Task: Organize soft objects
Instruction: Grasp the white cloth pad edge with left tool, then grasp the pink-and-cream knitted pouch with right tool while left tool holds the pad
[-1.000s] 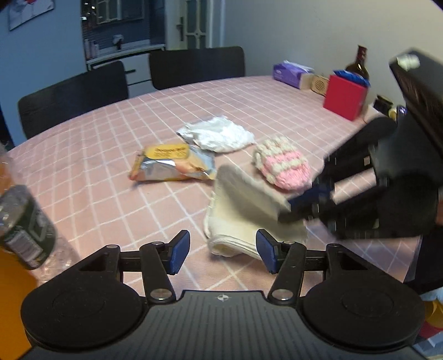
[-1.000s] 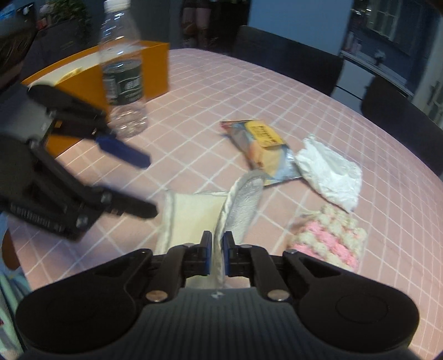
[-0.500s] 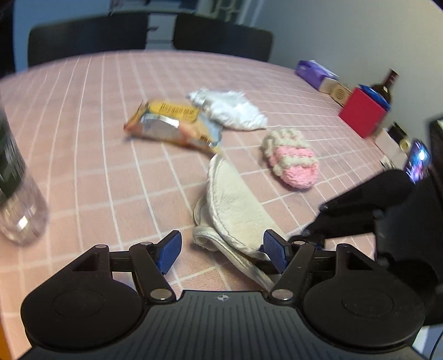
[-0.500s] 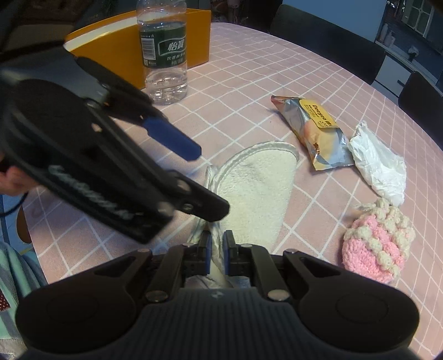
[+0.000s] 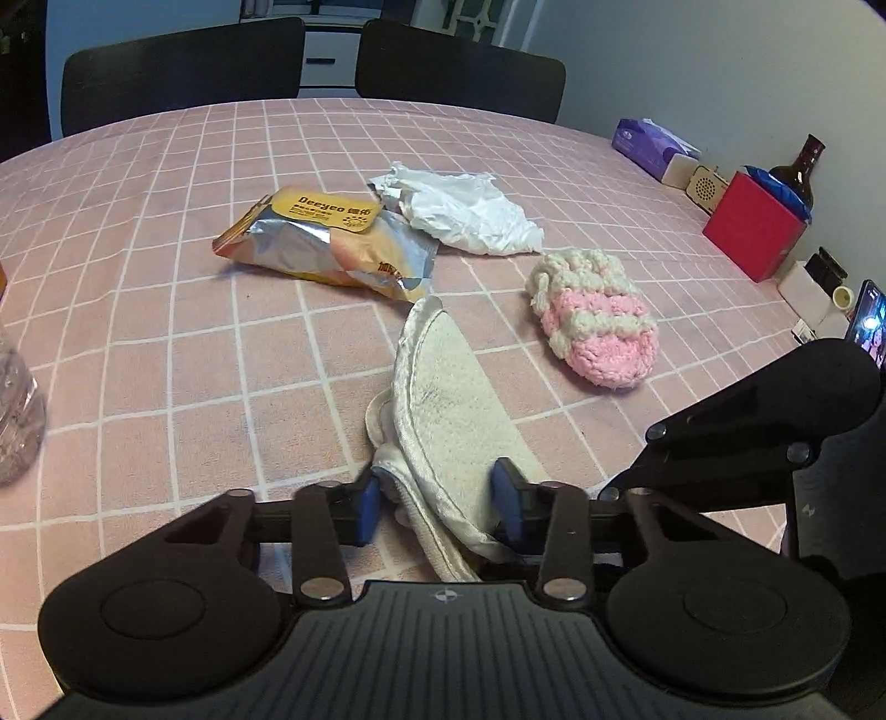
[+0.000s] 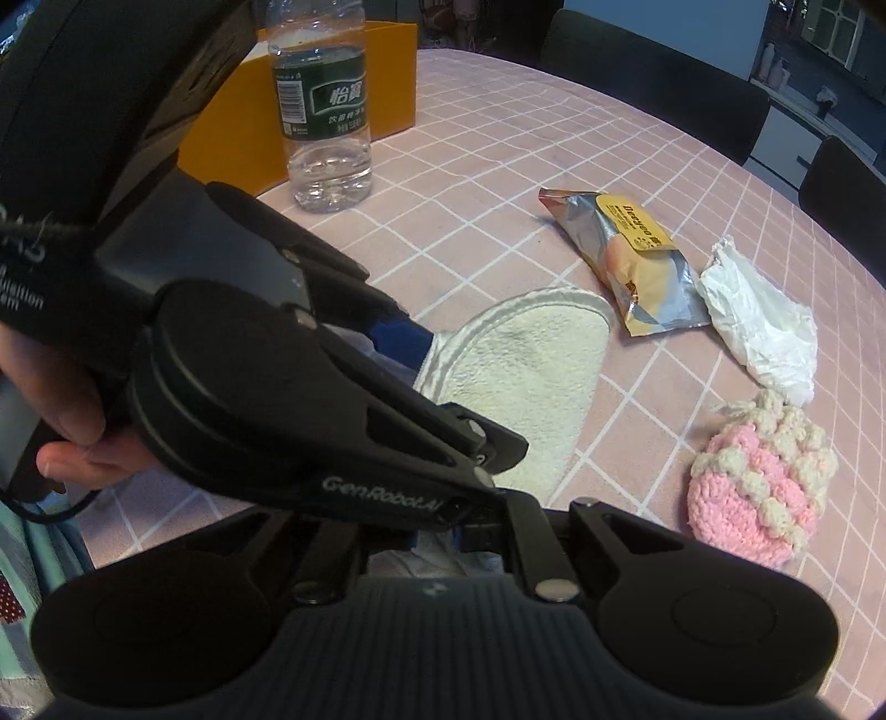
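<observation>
Both grippers are holding the cream towel (image 5: pixel 451 421): the left gripper's (image 5: pixel 437 501) jaws have just been closing on its near edge, while the right gripper's (image 6: pixel 443 534) narrow jaws are pinching it.

Both wrist cams close, angled down over table (image 5: pixel 166 343); share cream cloth (image 5: pixel 454 421), opposite sides.

Bench (image 5: pixel 166 343) covered in pink cloth with white grid. Two dark chairs (image 5: pixel 183 72) stand at its far edge. Behind the chairs: blue wall (image 5: pixel 144 22), white cabinet (image 5: pixel 326 55). Pale wall (image 5: pixel 692 66) right of chairs. Dim indoor light.
</observation>
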A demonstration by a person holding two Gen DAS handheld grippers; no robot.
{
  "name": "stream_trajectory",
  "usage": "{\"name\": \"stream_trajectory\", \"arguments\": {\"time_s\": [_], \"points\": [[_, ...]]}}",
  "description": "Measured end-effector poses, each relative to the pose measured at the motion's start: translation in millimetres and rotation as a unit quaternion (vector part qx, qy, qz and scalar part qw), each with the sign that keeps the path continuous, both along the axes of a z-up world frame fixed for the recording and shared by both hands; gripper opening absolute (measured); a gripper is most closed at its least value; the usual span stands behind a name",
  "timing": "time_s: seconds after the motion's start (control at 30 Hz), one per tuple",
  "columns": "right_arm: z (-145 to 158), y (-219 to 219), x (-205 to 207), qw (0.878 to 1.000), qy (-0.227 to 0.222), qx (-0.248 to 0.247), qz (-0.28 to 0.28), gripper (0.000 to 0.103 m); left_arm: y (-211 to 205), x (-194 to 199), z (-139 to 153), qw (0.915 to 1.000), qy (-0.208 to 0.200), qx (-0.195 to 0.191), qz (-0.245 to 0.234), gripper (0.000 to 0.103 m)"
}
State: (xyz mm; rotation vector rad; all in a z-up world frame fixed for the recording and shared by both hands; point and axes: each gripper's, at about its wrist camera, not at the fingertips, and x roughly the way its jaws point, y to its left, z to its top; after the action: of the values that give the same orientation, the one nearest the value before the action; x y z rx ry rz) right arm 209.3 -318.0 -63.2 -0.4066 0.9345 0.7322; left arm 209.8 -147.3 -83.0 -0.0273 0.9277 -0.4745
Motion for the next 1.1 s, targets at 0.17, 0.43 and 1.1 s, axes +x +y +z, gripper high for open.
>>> {"name": "stream_trajectory", "arguments": {"time_s": [0.17,0.43,1.1], "points": [[2.3,-7.5,4.1,1.0,0.011,0.012,-0.009,0.022,2.3,-0.7,5.5,0.9999,-0.009,-0.007,-0.005,0.02],[23.9,-44.5,17.2,0.997,-0.01,0.036,-0.072,0.053,15.6,8.8,23.4,0.999,-0.044,0.006,0.005,0.018],[-6.6,-93.9,94.2,0.972,-0.026,0.013,-0.232,0.078,13.2,24.4,19.3,0.9987,-0.043,0.027,-0.002,0.018]]}}
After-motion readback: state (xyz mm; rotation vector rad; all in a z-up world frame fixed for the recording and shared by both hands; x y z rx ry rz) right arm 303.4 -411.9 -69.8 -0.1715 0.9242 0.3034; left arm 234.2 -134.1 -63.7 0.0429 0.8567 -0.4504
